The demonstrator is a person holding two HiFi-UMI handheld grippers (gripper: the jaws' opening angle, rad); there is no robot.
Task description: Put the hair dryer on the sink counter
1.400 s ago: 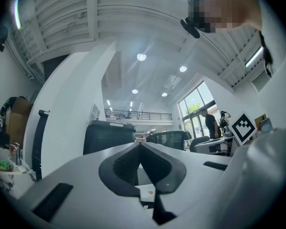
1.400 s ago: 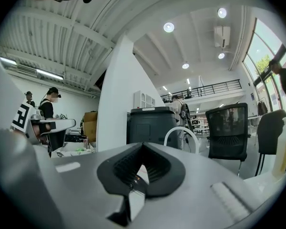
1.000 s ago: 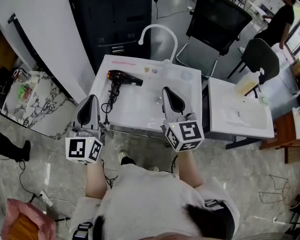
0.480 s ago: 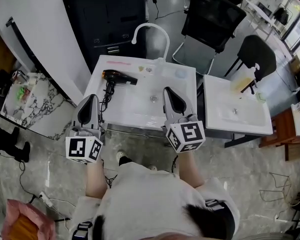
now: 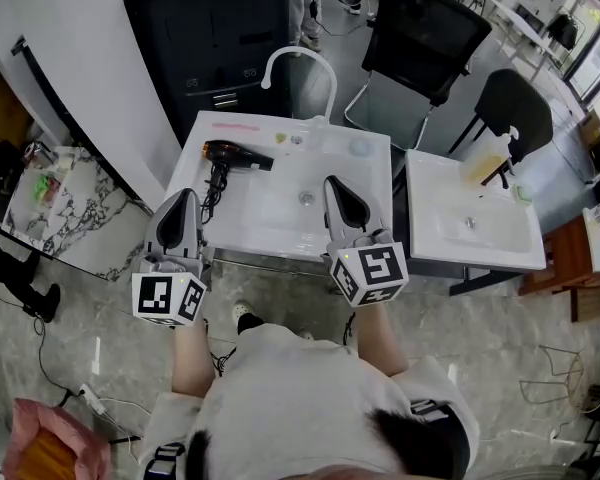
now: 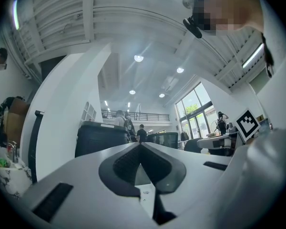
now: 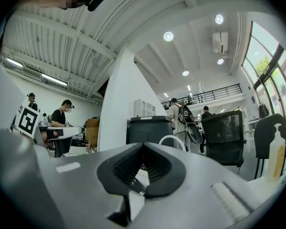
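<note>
The black hair dryer (image 5: 230, 154) lies on the left side of the white sink counter (image 5: 375, 230), its cord trailing toward the front edge. A white curved faucet (image 5: 300, 63) stands at the back. My left gripper (image 5: 179, 196) hovers over the counter's front left corner, a little short of the dryer, jaws together and empty. My right gripper (image 5: 332, 180) hangs over the basin near the drain, also shut with nothing in it. In the left gripper view (image 6: 140, 144) and the right gripper view (image 7: 143, 144) the pads meet at their tips; both look out level at the room.
A second white basin (image 5: 450, 250) with a soap bottle (image 5: 490, 163) stands to the right. Behind the sink are a black cabinet (image 5: 220, 38) and a black office chair (image 5: 420, 38). A marble shelf (image 5: 50, 198) with small items sits at left.
The head view has shifted a little, so the sink sits slightly higher and further left in it. Both grippers keep their places and stay shut; the hair dryer has not moved.
</note>
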